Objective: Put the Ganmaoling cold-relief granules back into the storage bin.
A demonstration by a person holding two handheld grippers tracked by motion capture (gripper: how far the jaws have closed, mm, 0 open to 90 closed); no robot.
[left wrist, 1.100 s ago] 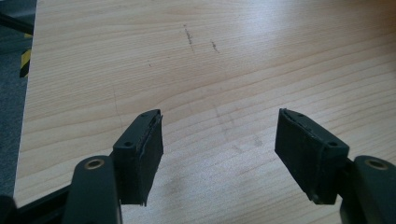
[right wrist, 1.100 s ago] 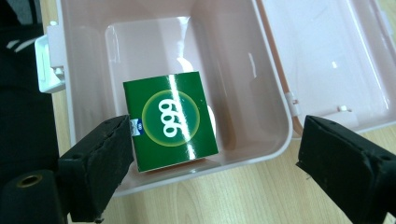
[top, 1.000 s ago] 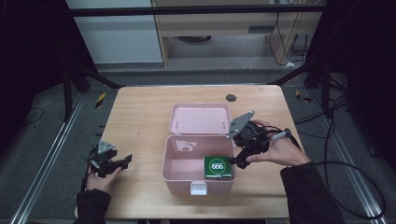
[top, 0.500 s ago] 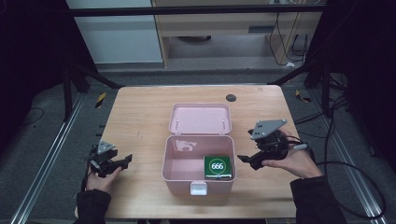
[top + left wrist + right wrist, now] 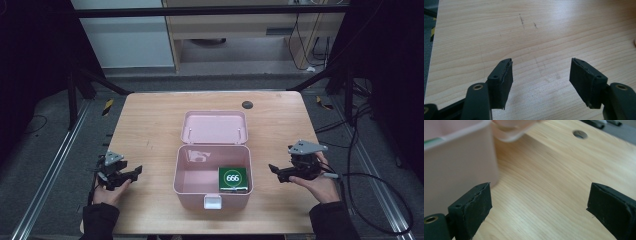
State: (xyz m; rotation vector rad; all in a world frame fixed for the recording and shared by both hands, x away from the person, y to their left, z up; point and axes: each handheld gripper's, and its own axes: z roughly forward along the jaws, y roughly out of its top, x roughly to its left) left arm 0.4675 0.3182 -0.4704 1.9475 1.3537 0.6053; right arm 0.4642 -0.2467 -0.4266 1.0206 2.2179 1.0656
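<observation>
"666" on the green packet (image 5: 233,178) inside the pink box (image 5: 190,187)

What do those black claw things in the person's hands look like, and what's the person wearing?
Each hand holds a black gripper: the left gripper and the right gripper. Each has two chunky black jaws with rough flat pads and brass-coloured pins at the joints. A grey three-cornered plate sits on top of each. A dark cable trails from the right one. The sleeves are dark.

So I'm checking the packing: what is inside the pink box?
In the open pink box a green packet marked 666 lies in the near right corner. The rest of the floor looks bare; the strip behind the front wall is hidden.
</observation>
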